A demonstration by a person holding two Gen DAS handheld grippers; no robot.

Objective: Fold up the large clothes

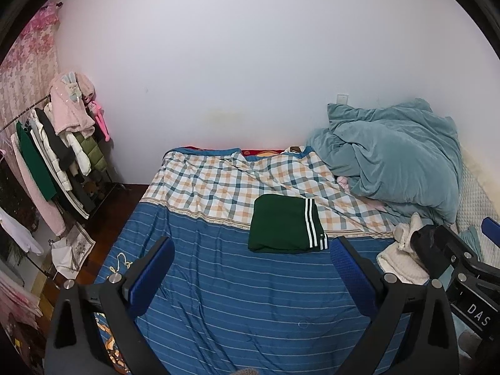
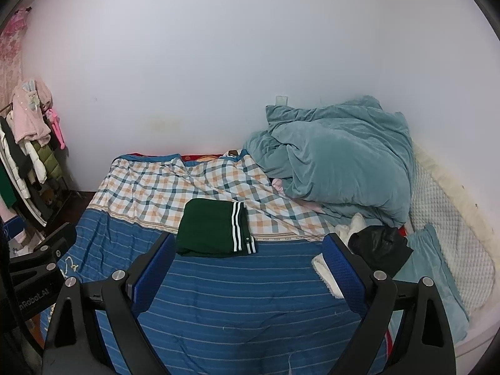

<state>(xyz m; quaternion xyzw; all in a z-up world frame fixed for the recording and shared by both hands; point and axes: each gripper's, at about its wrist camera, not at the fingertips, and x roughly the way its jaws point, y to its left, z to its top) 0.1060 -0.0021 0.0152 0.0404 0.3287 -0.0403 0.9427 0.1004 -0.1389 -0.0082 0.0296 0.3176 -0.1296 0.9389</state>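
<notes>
My bed [image 1: 218, 297] fills both views, its near half striped blue and its far half checked. The left view alone shows the full clothes rack [image 1: 59, 156] at far left; the right view alone shows the quilted pad [image 2: 447, 218] along the right wall. The folded green garment [image 1: 286, 225] lies mid-bed, across the stripe-check seam. My left tongs [image 1: 253, 276] and right tongs [image 2: 248, 273] both gape wide, holding nothing and touching nothing.

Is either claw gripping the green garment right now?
No. The folded green garment lies free on the bed, ahead of the open left claw and right claw.
</notes>
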